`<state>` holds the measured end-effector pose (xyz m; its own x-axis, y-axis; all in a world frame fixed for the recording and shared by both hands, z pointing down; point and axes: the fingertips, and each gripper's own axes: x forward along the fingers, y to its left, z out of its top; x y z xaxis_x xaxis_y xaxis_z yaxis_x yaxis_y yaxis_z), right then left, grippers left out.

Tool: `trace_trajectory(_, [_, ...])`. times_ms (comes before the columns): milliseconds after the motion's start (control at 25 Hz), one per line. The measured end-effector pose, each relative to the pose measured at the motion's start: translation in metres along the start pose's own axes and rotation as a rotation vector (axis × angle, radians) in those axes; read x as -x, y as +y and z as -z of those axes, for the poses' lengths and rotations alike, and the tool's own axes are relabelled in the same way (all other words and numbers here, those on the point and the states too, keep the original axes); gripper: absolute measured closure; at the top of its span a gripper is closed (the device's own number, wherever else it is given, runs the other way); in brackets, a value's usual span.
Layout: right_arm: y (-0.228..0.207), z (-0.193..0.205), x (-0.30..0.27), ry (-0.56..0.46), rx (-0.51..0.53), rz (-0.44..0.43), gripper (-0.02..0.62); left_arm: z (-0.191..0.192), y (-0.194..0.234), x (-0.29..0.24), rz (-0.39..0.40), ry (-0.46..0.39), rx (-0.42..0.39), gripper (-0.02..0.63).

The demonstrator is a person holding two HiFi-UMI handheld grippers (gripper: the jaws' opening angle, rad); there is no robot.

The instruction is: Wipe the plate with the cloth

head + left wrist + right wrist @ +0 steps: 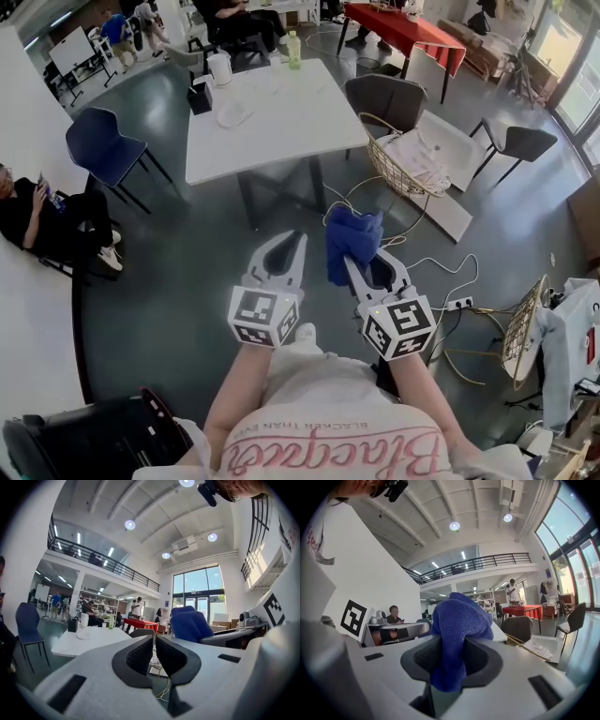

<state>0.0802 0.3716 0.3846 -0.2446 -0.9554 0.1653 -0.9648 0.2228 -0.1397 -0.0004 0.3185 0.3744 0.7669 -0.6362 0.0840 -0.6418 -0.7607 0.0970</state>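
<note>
**Q:** Nearest my camera, what do the grippers carry?

**A:** My left gripper [294,240] is clenched on nothing. My right gripper [368,264] grasps the blue cloth [352,239], which is bunched above its jaws.

**Q:** How will the cloth handle?

**A:** I judge it soft, light and floppy. It is best pinched at its bunched middle, leaving a loose fold for wiping. The plate [232,114], probably slippery, lies near the white table's [281,141] left edge, well apart from both grippers.

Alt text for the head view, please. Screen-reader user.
Seen from above, the right gripper is shut on a blue cloth, beside the left gripper, which is shut and empty. Both are over grey floor, short of a white table bearing what looks like a plate.
</note>
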Motion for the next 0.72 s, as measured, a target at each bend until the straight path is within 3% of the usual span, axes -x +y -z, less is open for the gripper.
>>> trace_trajectory(440, [-0.016,-0.026,-0.099,-0.007,0.013,-0.004,0.491,-0.014,0.079,-0.060,0.004,-0.002,-0.004,0.592])
trace_trajectory(720, [-0.012,-0.041,-0.153,-0.016,0.020,-0.048,0.491,-0.022,0.130,-0.075,-0.052,-0.018,0.009,0.592])
